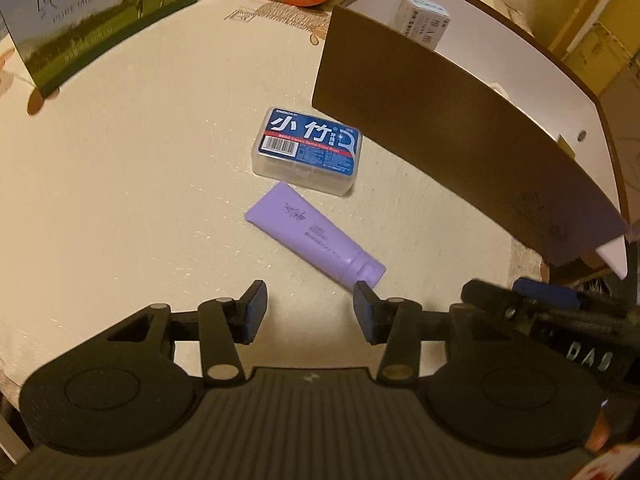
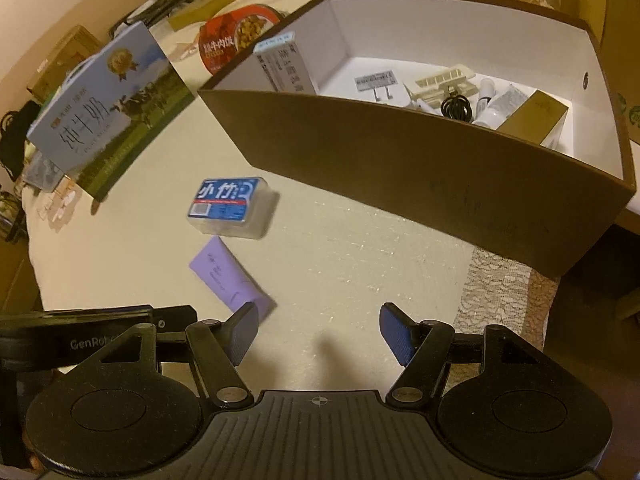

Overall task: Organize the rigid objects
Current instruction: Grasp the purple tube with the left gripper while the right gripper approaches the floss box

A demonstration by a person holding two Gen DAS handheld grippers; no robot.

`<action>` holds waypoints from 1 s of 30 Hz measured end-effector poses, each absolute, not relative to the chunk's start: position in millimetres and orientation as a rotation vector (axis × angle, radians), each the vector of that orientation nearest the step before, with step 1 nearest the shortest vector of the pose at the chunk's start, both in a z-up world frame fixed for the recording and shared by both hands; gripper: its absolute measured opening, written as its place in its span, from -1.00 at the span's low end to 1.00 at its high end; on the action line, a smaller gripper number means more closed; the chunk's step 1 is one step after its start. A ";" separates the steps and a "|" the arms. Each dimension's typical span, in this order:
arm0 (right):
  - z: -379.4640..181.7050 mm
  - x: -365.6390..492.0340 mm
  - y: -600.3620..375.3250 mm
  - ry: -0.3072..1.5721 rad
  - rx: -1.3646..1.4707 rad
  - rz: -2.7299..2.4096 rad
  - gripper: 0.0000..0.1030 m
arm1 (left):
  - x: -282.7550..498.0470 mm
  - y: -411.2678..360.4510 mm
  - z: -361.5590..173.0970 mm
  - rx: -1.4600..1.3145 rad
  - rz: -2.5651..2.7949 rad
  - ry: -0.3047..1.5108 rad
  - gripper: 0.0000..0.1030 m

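1. Brown box already holds several things: a small carton, clips, a cable, tubes, a gold pack.
2. Left on the table: floss case and purple tube, touching end to end, just beside the box.
3. Left gripper part-open, empty, its tips near the tube's cap.
4. Right gripper wider, empty, above bare table.
5. Judged: two items left.

Both black tongs carry blue ribbed pads, silver rivets and a grooved base.
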State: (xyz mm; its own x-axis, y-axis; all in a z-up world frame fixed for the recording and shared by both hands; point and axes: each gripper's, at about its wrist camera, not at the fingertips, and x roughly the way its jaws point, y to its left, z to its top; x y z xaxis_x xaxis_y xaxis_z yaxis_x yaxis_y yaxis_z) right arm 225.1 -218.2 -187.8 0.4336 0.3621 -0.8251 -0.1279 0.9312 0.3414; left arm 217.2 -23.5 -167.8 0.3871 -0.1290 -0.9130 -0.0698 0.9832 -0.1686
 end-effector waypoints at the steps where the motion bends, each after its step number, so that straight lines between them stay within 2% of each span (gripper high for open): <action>1: -189.8 227.5 -218.7 1.083 0.241 0.306 0.24 | 220.7 -24.7 -170.0 -0.205 -0.033 1.177 -0.14; 6: -196.0 237.0 -221.8 1.082 0.241 0.292 0.24 | 239.9 -31.9 -178.7 -0.257 -0.003 1.184 -0.02; 14: -205.9 245.6 -227.3 1.091 0.252 0.272 0.24 | 258.9 -38.6 -204.1 -0.278 0.058 1.232 -0.01; 16: -209.0 245.9 -227.9 1.097 0.253 0.270 0.24 | 259.4 -38.2 -207.6 -0.276 0.061 1.232 -0.03; 21: -212.7 244.2 -226.5 1.112 0.250 0.272 0.24 | 259.5 -36.1 -210.1 -0.196 0.053 1.211 -0.46; 30: -211.5 247.6 -209.2 1.107 0.224 0.325 0.24 | 241.5 10.1 -210.8 -0.063 0.180 1.160 -0.46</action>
